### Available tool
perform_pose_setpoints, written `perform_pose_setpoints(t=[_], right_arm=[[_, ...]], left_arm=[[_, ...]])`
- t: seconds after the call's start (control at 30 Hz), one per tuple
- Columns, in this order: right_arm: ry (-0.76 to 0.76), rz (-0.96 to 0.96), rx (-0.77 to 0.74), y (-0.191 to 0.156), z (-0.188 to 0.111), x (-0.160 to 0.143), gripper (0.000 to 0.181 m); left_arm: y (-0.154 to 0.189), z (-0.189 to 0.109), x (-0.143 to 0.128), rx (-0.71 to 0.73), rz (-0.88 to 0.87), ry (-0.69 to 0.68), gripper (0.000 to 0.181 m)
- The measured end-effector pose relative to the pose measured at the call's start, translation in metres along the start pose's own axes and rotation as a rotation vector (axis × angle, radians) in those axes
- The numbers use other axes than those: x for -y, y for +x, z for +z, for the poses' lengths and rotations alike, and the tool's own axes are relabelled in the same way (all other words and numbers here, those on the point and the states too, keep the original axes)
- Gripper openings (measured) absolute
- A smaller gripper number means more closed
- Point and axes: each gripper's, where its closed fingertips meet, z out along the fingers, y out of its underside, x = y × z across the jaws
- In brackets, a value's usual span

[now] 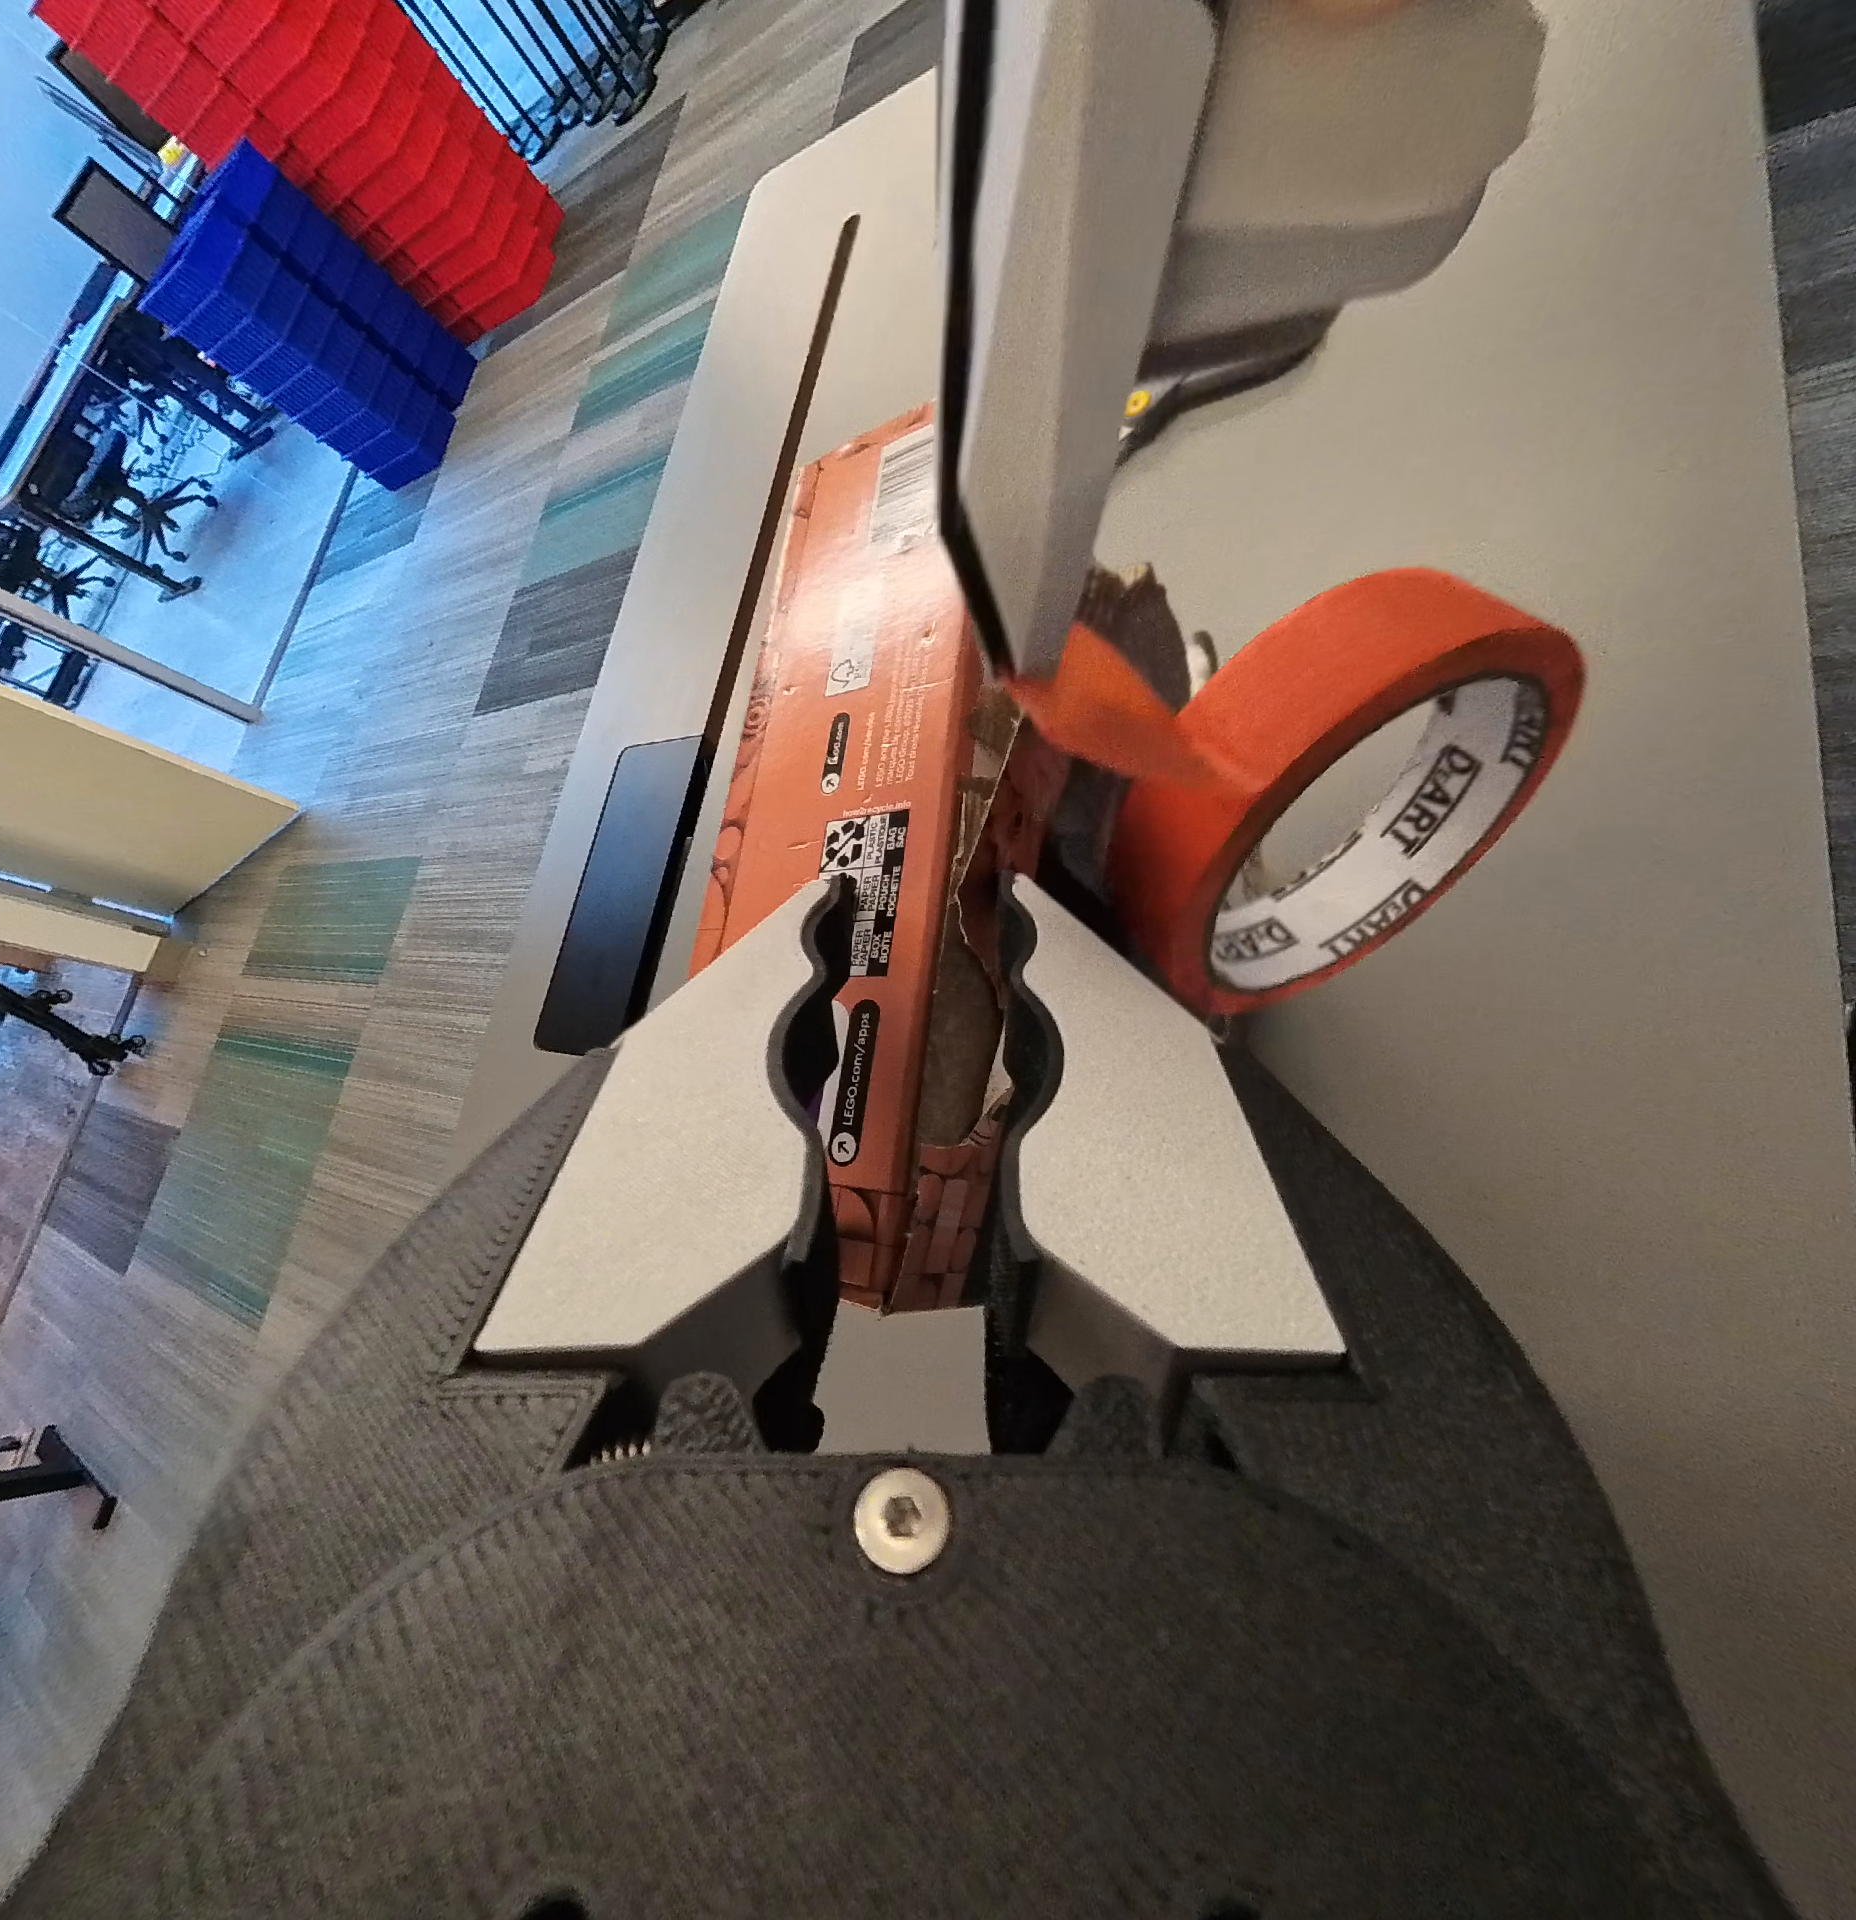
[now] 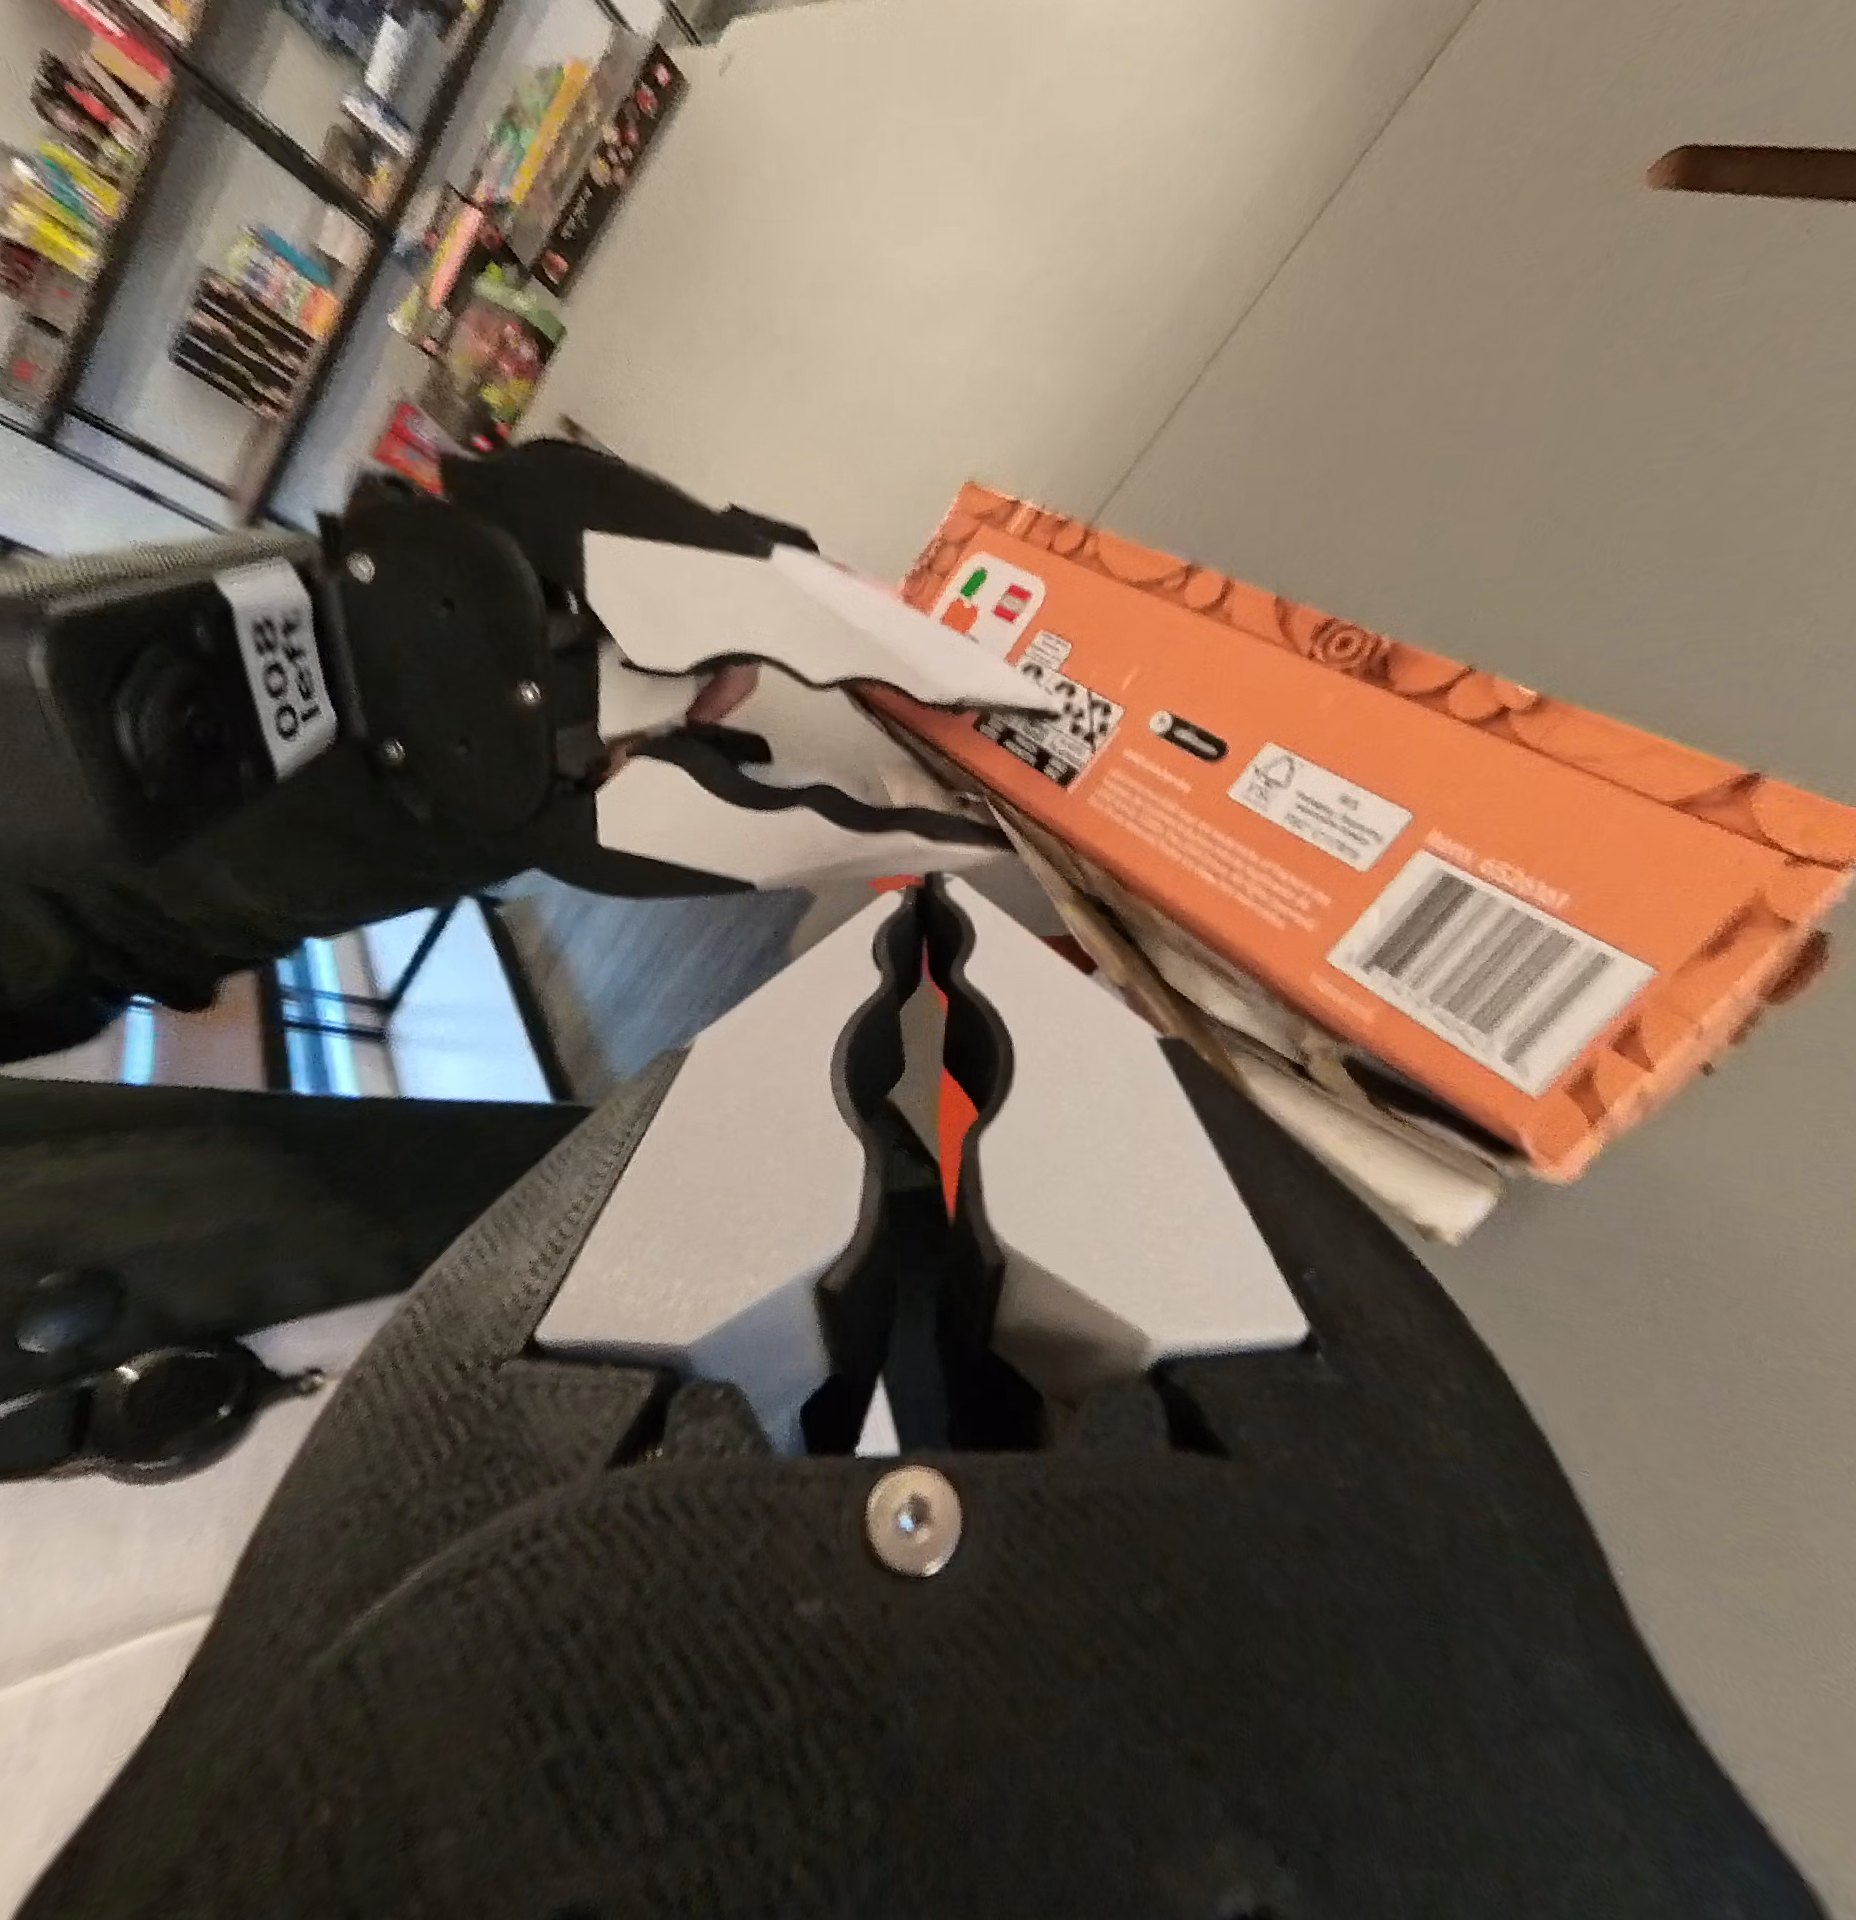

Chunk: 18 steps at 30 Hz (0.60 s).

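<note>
Closest to the lens in the left wrist view is the left gripper (image 1: 919,894), its black ribbed body and pale fingers filling the lower frame. The fingers are drawn in on the narrow near end of the orange box (image 1: 862,727), one on each broad face, so the box is gripped between them and runs lengthwise away from the camera over the grey table (image 1: 1526,1247). Whether the box's far end touches the table I cannot tell. The box face turned to the right is torn, with ragged cardboard showing along that edge; in the right wrist view a loose pale flap hangs off the same side. Just to the right of the box an orange tape roll (image 1: 1371,675) stands on edge on the table, and a pulled-out tape strip (image 1: 1111,727) runs from the roll up toward the torn side of the box. The right gripper (image 2: 924,894) comes in above the box, fingers almost fully together with only a sliver between them, and orange tape shows in that gap: it is pinching the free end of the strip, close to the torn edge but apparently not yet pressed onto it. On the box's left, a dark flat panel (image 1: 623,883) lies on the table.
</note>
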Motion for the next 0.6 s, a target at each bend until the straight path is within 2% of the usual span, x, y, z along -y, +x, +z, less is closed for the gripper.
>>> perform_pose_setpoints(t=[0.07,0.2,0.33,0.6], right_arm=[[-0.002,0.032,0.056,-0.006,0.008,0.002,0.000],[-0.022,0.023,0.052,-0.007,0.010,-0.004,0.000],[-0.002,0.055,0.071,-0.010,-0.005,-0.013,0.000],[0.013,0.096,0.003,-0.012,-0.030,-0.037,0.000]], left_arm=[[0.000,0.000,0.000,-0.006,-0.007,-0.001,0.026],[0.000,0.000,0.000,-0.010,-0.010,-0.001,0.026],[-0.001,0.000,0.000,-0.011,-0.010,0.000,0.026],[-0.001,-0.001,0.000,-0.022,-0.005,0.007,0.026]])
